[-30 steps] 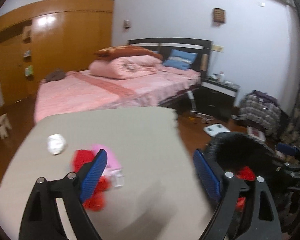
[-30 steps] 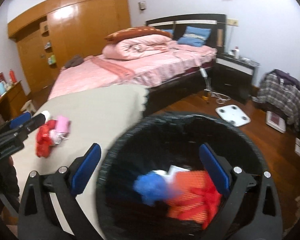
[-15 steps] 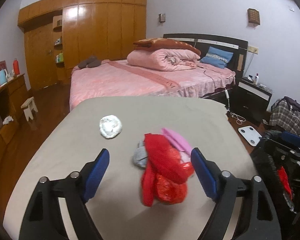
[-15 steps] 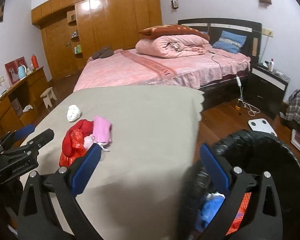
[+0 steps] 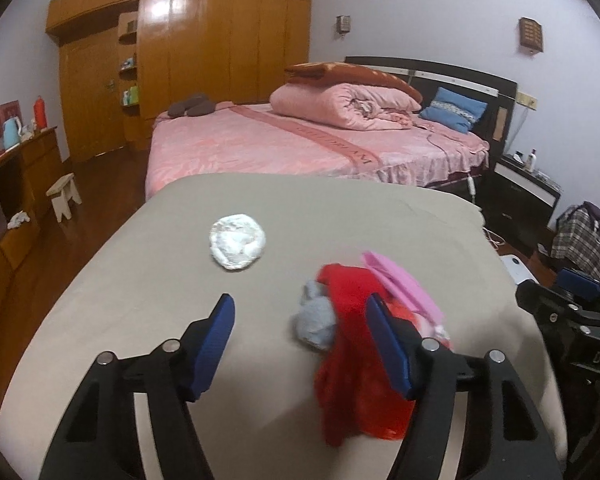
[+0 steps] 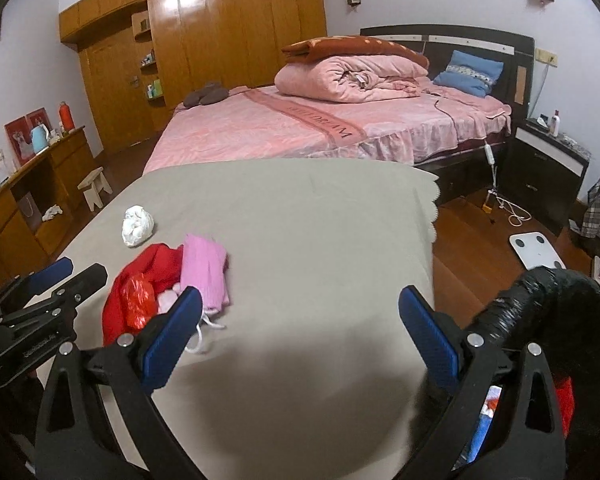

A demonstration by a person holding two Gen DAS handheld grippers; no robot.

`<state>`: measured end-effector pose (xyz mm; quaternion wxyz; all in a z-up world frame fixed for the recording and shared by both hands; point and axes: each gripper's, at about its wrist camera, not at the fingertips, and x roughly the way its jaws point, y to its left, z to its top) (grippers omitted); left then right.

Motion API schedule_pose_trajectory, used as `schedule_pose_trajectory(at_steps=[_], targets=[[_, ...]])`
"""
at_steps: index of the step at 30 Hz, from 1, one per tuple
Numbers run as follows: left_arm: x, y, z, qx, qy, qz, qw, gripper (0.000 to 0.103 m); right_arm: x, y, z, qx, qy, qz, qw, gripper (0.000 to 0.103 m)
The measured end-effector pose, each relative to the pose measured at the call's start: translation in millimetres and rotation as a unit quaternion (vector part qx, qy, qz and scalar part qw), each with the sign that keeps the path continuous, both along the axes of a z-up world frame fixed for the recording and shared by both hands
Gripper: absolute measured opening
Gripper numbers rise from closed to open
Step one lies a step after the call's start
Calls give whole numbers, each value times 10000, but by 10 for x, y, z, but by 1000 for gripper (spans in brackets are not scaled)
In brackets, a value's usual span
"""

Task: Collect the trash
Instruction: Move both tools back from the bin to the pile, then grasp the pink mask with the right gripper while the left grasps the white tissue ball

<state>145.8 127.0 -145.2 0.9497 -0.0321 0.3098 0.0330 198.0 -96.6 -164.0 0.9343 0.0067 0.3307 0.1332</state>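
Dim, flat indoor light gives both views a cool cast. A white glare patch sits on the wardrobe [image 5: 168, 8] at 11 o'clock (probably a ceiling lamp's reflection). Fisheye bending curves the walls, and the corners go black. The red trash [image 5: 356, 360] looks smeared; soft shadow pools on the table [image 6: 300, 380] at 6 o'clock.

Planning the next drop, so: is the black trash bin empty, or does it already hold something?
Already holding something: in the right wrist view, red and blue scraps show inside the black trash bin beside the table.
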Motion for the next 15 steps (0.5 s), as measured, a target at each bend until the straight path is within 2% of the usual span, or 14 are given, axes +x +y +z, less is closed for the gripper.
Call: schedule_pose_trajectory(at_steps=[7, 13, 15], targets=[[104, 208, -61, 11, 61, 248, 9997, 66, 207, 414, -95, 3, 102, 414, 9991, 95], [149, 308, -129, -29, 128, 332, 9994, 66, 346, 681, -273, -149, 391, 713, 9966, 78], [168, 327, -150, -33, 143, 339, 9993, 66, 374, 705, -321, -118, 485, 795, 9956, 66]])
